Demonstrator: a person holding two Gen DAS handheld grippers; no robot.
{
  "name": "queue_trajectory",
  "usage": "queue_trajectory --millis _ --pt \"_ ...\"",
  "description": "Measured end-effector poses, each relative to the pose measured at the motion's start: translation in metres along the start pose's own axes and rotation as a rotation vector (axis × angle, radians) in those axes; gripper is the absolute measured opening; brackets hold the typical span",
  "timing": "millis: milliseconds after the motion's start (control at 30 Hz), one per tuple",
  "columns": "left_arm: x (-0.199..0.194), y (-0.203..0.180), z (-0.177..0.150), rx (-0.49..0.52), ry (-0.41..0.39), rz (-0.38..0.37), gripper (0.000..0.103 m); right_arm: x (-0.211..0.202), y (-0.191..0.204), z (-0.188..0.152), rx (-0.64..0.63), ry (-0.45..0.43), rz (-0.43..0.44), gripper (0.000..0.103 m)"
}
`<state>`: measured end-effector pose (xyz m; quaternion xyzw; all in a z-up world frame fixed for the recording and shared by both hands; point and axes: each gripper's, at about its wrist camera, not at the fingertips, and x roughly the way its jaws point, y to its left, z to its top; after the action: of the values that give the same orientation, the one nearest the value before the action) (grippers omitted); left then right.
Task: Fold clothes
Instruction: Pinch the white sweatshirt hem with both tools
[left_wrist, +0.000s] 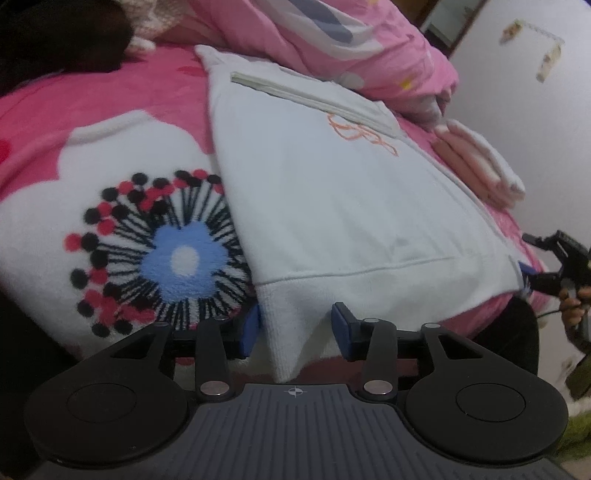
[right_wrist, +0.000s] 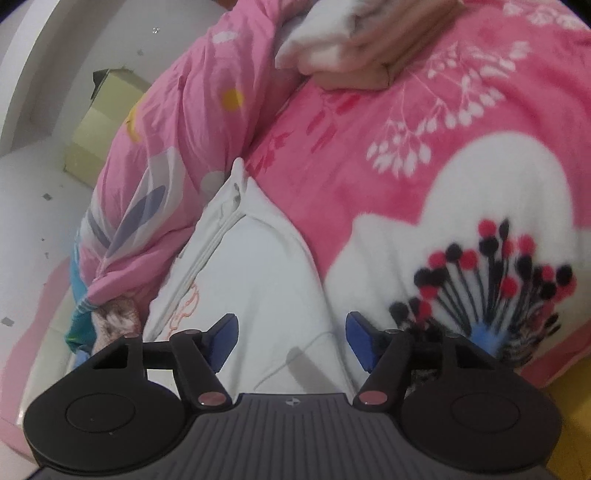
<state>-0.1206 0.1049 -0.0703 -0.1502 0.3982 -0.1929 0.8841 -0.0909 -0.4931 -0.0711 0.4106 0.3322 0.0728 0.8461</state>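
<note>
A white zip-up garment (left_wrist: 332, 203) with orange stitching lies flat on the bed, its ribbed hem toward me. In the left wrist view my left gripper (left_wrist: 295, 328) sits at the hem's near left corner. The hanging hem lies between its blue pads, which stand apart without pinching it. My right gripper (left_wrist: 532, 260) shows at the hem's right corner, held by a hand (left_wrist: 569, 306). In the right wrist view the right gripper (right_wrist: 291, 339) hovers open over the garment (right_wrist: 258, 266), with cloth below its spread pads.
A pink flower-print blanket (left_wrist: 110, 110) covers the bed. A bunched pink quilt (left_wrist: 332, 37) lies behind the garment. Folded pink and white clothes (left_wrist: 480, 166) are stacked near the bed's edge. A dark heap (left_wrist: 55, 37) sits at the far left, and a yellowish box (right_wrist: 99, 122) stands by the wall.
</note>
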Motion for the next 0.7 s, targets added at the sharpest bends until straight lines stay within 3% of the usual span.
queue_trajectory --millis 67,267,400,500,700 --pt "0.0 -0.001 -0.001 0.005 0.01 -0.007 0.043 -0.001 0.001 -0.002 -0.009 0.019 0.01 0.065" --pt "-0.002 -0.005 -0.002 0.05 0.027 -0.001 0.038 -0.007 0.005 -0.013 -0.065 0.072 -0.012 0.033" --pt "0.001 -0.004 -0.001 0.035 0.021 0.003 0.035 -0.009 0.004 -0.014 -0.075 0.074 -0.017 0.032" --pt "-0.001 -0.005 -0.001 0.052 0.015 0.002 0.021 -0.015 0.009 -0.015 -0.105 0.061 -0.011 0.027" --pt "0.004 0.006 -0.001 -0.001 0.039 -0.048 0.021 -0.011 0.006 -0.021 -0.095 0.098 -0.026 0.028"
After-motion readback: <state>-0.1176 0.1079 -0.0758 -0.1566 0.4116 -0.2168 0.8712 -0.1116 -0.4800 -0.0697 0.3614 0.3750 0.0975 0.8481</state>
